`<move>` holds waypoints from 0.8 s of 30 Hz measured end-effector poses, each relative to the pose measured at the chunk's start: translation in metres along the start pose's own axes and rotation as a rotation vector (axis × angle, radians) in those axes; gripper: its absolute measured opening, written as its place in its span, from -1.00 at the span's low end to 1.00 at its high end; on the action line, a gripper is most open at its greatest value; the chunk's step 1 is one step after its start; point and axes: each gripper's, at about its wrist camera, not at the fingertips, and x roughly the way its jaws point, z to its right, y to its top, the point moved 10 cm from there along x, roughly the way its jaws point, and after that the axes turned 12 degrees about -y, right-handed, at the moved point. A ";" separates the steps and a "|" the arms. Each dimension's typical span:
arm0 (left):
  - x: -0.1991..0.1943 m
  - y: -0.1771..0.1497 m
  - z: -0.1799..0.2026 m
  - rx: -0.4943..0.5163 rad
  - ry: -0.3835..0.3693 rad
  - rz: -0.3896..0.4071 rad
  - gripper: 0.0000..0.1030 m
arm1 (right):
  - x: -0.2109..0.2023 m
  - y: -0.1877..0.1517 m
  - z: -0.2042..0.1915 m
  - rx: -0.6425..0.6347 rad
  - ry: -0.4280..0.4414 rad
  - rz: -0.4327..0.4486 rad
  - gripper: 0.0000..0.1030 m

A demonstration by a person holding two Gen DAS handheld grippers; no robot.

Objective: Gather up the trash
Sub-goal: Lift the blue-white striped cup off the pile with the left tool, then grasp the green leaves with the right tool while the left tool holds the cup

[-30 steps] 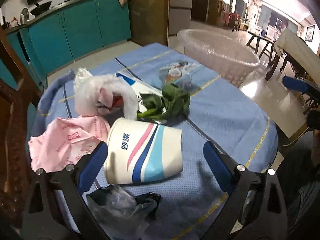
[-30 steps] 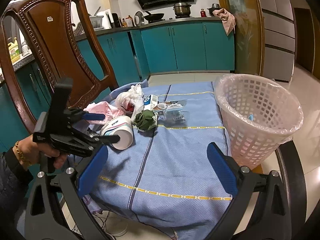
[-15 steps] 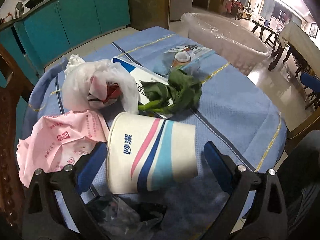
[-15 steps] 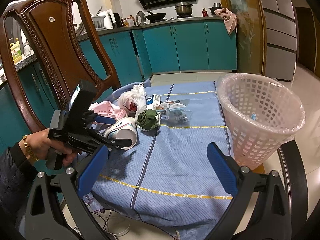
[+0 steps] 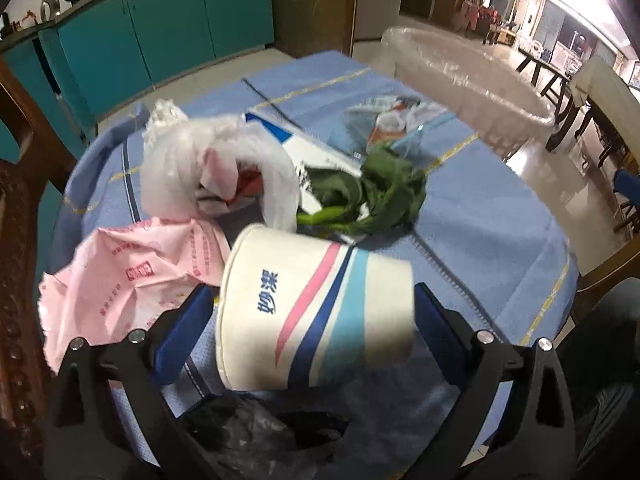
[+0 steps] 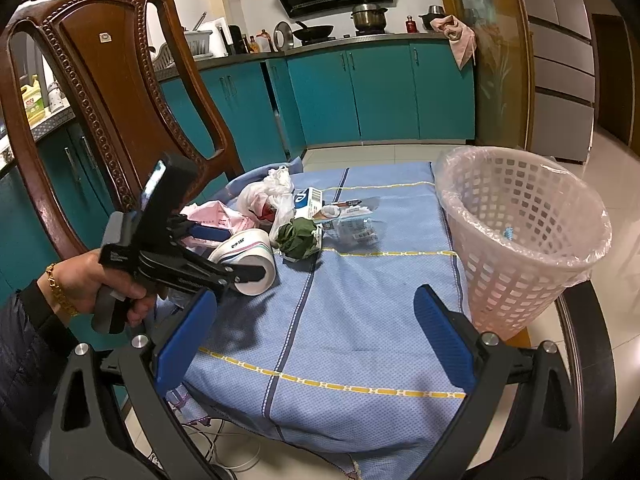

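1. Blue-clothed tabletop [image 6: 360, 320]: nearly all the trash lies on it, heaped toward 10 o'clock in the right wrist view.
2. Lined basket [image 6: 520, 248], at 3 o'clock: almost bare, one small scrap inside; collection judged barely begun.
3. Paper cup [image 5: 312, 312], on its side: bracketed by the left gripper [image 5: 312, 324], pads just beside both ends, firm contact not discernible.
4. Pink wrapper [image 5: 132, 276], white bag [image 5: 192, 168], greens [image 5: 376, 192], packets [image 6: 352, 224]: uncollected.
5. Right gripper [image 6: 316, 340]: wide apart, empty, above bare cloth.
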 end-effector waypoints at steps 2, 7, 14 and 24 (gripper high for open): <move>0.005 -0.003 -0.001 -0.002 -0.005 -0.016 0.90 | 0.000 0.000 0.001 0.000 0.001 -0.001 0.88; 0.007 -0.004 -0.004 0.000 0.013 -0.021 0.67 | 0.000 0.001 0.001 0.002 -0.001 -0.001 0.88; -0.074 0.024 0.023 -0.019 0.029 0.198 0.67 | 0.005 0.001 0.001 -0.005 -0.010 -0.007 0.88; -0.203 -0.025 0.064 -0.306 0.326 0.672 0.67 | 0.073 0.013 -0.021 0.011 0.060 -0.135 0.49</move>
